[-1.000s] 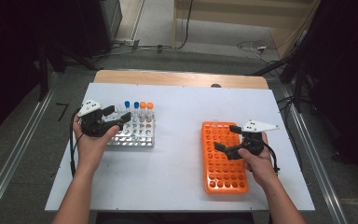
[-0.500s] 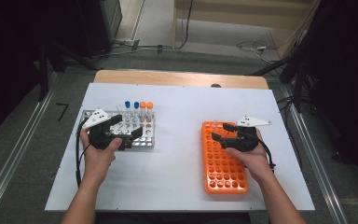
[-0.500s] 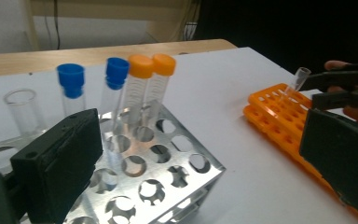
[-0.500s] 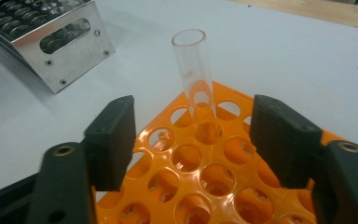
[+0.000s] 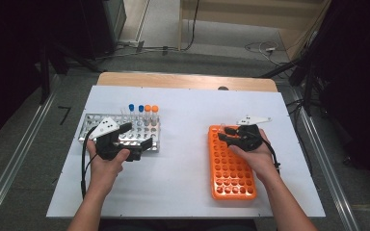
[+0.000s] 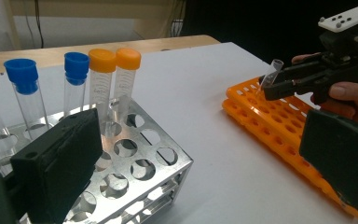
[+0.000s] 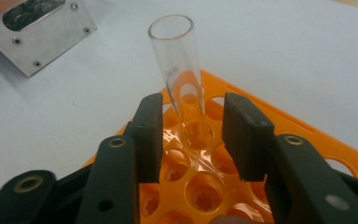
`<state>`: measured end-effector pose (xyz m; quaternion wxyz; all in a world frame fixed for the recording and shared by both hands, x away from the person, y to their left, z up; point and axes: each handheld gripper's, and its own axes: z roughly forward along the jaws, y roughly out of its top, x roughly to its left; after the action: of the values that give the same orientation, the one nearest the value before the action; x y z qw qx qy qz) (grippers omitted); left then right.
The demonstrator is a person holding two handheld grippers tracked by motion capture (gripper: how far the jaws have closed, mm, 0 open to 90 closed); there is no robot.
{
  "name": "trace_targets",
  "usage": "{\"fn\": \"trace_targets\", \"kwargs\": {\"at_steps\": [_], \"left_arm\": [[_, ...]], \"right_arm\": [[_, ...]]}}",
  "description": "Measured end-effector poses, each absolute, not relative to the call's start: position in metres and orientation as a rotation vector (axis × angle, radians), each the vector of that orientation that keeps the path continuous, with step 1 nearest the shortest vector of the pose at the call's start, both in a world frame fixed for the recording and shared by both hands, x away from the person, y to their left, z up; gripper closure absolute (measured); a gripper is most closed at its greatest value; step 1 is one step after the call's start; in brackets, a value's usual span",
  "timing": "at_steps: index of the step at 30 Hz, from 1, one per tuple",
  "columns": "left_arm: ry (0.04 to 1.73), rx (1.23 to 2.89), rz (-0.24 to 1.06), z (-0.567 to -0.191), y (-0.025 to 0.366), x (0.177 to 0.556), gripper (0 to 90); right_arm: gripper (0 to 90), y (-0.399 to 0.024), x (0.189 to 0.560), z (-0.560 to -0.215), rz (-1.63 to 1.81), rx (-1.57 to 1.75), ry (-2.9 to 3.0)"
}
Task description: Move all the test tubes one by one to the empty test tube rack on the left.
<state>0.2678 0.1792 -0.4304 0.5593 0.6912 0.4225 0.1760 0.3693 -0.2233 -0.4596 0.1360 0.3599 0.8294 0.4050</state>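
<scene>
A clear uncapped tube [image 7: 177, 60] stands tilted in a far corner hole of the orange rack [image 7: 307, 135]. My right gripper [image 7: 191, 135] straddles the tube; its jaws have just been closing and a gap still shows on each side. From above, the right gripper [image 5: 224, 132] sits at the far left corner of the orange rack [image 5: 231, 178]. My left gripper [image 5: 137, 135] is open over the front of the metal rack [image 5: 89, 120]; its jaws have just been opening, with nothing between them. Blue-capped tubes [image 6: 23, 79] and orange-capped tubes [image 6: 102, 70] stand at the back of the metal rack [image 6: 149, 163].
Both racks rest on a white table [image 5: 183, 159] whose far edge is a wooden strip [image 5: 183, 81]. Bare tabletop separates the racks. Cables and dark equipment lie on the floor beyond the table.
My left gripper has moved right and nearer along the metal rack and its jaws have spread. My right gripper has shifted to the orange rack's far left corner and its jaws have narrowed around the tube.
</scene>
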Motion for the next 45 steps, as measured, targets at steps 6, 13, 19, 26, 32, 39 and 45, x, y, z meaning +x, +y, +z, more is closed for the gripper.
{"fn": "trace_targets", "kwargs": {"at_steps": [6, 13, 19, 26, 32, 39, 45], "left_arm": [[0.982, 1.638, 0.409, -0.430, 0.174, 0.265, 0.0], [0.960, 1.654, 0.398, -0.429, 0.165, 0.265, 0.0], [0.937, 1.668, 0.384, -0.429, 0.154, 0.268, 0.0], [0.898, 1.676, 0.373, -0.424, 0.142, 0.271, 0.0], [0.857, 1.679, 0.363, -0.418, 0.129, 0.273, 0.0], [0.795, 1.694, 0.322, -0.414, 0.112, 0.276, 1.1], [0.763, 1.717, 0.309, -0.414, 0.094, 0.274, 7.6]], "right_arm": [[68.1, -0.216, 0.370, -0.460, 1.086, 0.995, 2.419], [73.9, -0.213, 0.369, -0.460, 1.049, 0.964, 2.393], [74.1, -0.222, 0.363, -0.458, 1.172, 0.954, 2.315], [74.1, -0.229, 0.351, -0.444, 1.295, 0.928, 2.224], [74.1, -0.233, 0.340, -0.435, 1.388, 0.933, 2.218], [74.1, -0.226, 0.328, -0.433, 1.435, 0.906, 2.274], [74.1, -0.212, 0.316, -0.431, 1.448, 0.847, 2.329]]}}
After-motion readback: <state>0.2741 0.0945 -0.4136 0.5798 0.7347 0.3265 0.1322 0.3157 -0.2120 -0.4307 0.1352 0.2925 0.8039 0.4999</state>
